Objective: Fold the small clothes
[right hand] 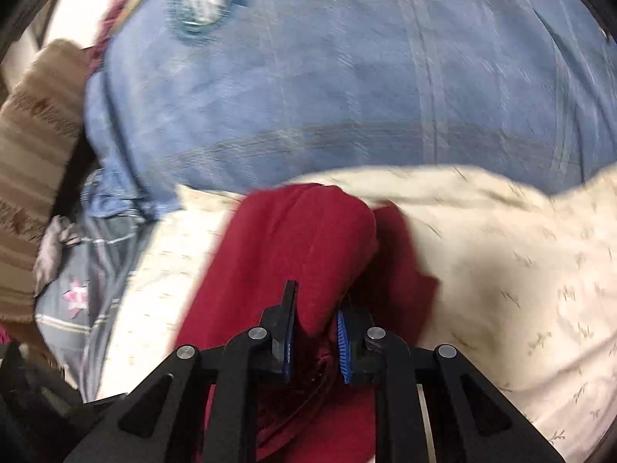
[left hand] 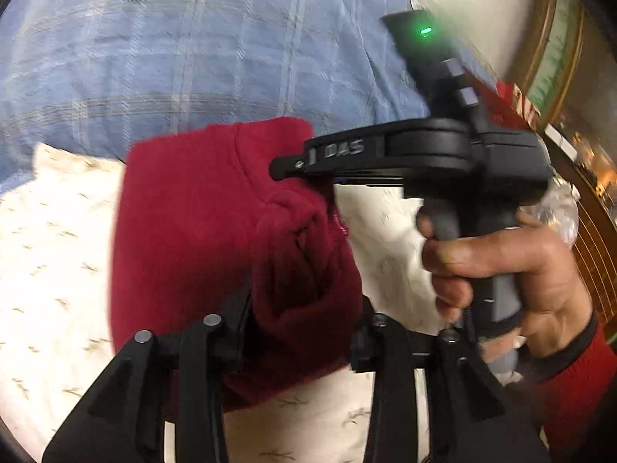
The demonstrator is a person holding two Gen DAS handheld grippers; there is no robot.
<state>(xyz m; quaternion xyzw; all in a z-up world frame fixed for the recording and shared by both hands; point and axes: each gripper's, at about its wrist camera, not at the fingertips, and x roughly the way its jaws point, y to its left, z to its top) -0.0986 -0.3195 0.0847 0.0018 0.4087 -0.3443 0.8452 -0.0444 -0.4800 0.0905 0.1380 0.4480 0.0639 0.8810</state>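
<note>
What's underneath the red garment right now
The red garment lies on a cream patterned cloth, with blue plaid fabric beyond. Whatever is directly beneath the garment is covered.

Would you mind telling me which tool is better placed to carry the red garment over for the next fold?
Probably the right tool: its pads visibly pinch the red garment. The left one's grip is hidden.
</note>
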